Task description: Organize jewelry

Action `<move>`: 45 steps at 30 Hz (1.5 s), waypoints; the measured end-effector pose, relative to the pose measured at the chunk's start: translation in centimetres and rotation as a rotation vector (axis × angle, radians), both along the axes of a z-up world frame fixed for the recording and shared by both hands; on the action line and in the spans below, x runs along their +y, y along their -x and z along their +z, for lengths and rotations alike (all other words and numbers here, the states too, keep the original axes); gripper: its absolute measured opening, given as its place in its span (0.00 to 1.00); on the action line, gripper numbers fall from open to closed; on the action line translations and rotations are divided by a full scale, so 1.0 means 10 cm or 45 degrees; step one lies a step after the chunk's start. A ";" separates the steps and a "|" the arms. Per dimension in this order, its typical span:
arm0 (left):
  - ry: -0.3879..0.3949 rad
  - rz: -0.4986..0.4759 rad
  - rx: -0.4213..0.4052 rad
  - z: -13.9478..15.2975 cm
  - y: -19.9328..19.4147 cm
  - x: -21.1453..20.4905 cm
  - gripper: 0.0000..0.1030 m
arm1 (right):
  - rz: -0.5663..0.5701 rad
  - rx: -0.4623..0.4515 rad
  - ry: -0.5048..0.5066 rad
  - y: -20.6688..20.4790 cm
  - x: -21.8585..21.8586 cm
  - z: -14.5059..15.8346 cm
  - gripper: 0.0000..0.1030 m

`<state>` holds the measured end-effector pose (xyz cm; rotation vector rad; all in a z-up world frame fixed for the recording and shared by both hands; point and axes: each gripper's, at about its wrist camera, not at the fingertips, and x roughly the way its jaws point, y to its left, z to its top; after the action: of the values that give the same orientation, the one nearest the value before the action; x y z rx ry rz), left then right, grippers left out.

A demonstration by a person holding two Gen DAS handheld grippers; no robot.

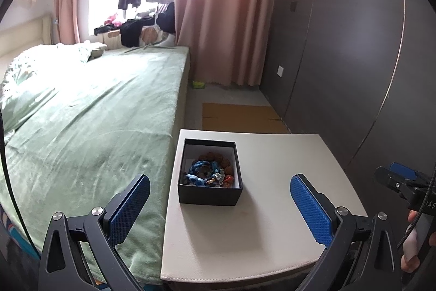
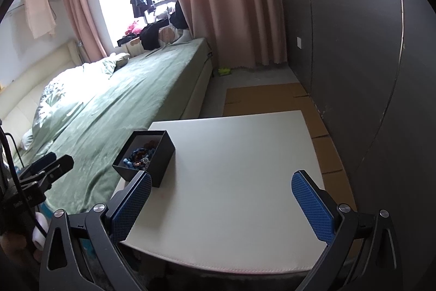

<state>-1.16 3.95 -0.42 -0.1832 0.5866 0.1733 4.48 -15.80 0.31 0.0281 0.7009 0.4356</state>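
My left gripper (image 1: 220,194) hung with its blue pads spread wide and nothing between them; my right gripper (image 2: 221,191) was just as wide apart and empty. Ahead, the black box (image 1: 209,192) sat at the white table's (image 1: 272,222) left edge beside the green bed (image 1: 95,113), beaded bracelets (image 1: 209,172) heaped inside.

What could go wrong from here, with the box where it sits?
1. The black box sits near the table edge on the bed side; a nudge from the left tongs could tip it off.
2. The beaded bracelets lie piled together, so pulling one may drag others out.
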 end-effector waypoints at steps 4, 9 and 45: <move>-0.007 0.002 -0.008 0.00 0.01 -0.01 0.99 | -0.003 -0.009 -0.003 0.00 -0.02 0.01 1.00; -0.008 0.007 -0.018 0.01 0.03 -0.02 1.00 | -0.002 0.002 -0.007 0.00 -0.02 -0.01 1.00; -0.006 0.009 -0.023 0.00 -0.04 -0.06 1.00 | -0.034 0.019 -0.050 -0.04 -0.08 -0.02 1.00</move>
<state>-0.79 3.38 -0.40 -0.1822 0.5676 0.1794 4.90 -16.60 0.09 0.0778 0.7055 0.4242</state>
